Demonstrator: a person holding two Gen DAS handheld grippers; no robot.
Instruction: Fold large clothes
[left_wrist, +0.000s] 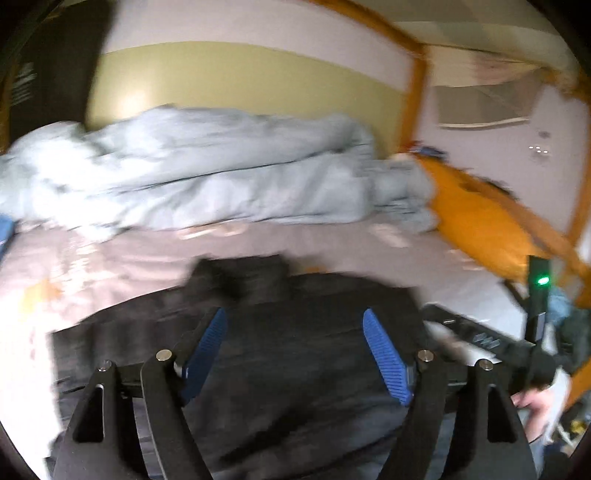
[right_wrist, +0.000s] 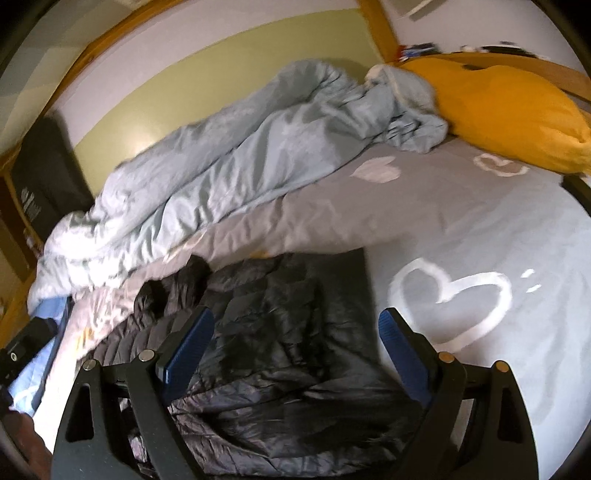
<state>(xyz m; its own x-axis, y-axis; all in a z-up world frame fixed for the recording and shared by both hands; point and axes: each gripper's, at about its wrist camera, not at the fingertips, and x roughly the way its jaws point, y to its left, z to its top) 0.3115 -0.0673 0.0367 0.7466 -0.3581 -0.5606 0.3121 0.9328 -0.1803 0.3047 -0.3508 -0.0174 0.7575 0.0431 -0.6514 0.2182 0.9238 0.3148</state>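
The black quilted jacket (right_wrist: 280, 332) lies spread on the bed, filling the lower middle of the right wrist view; its surface is creased and shiny, its far edge runs straight across the middle of the frame, and a bunched dark part, perhaps a hood or collar, sticks out at its upper left; in the left wrist view the jacket (left_wrist: 295, 350) is a blurred dark sheet across the lower half, with a dark lump at its top edge.

The right tool (right_wrist: 295, 328) hangs over the jacket with its blue pads spread wide and nothing between them; the left pad sits above the jacket, the right pad above the sheet just beside the jacket's right edge; the left tool (left_wrist: 295, 332) also stands spread over the jacket, its pads clear of the cloth, pinching nothing.

The grey bed sheet (right_wrist: 480, 229) carries white heart outlines, one large heart at the right of the jacket; a crumpled pale blue duvet (right_wrist: 240, 155) lies along the far side of the bed from lower left to upper right; an orange pillow (right_wrist: 509, 110) sits at the upper right corner, touching the duvet's end; behind them runs a green and white wall (right_wrist: 155, 96) with a wooden frame (right_wrist: 380, 26); in the left wrist view a hand (left_wrist: 539, 406) shows at the lower right edge.
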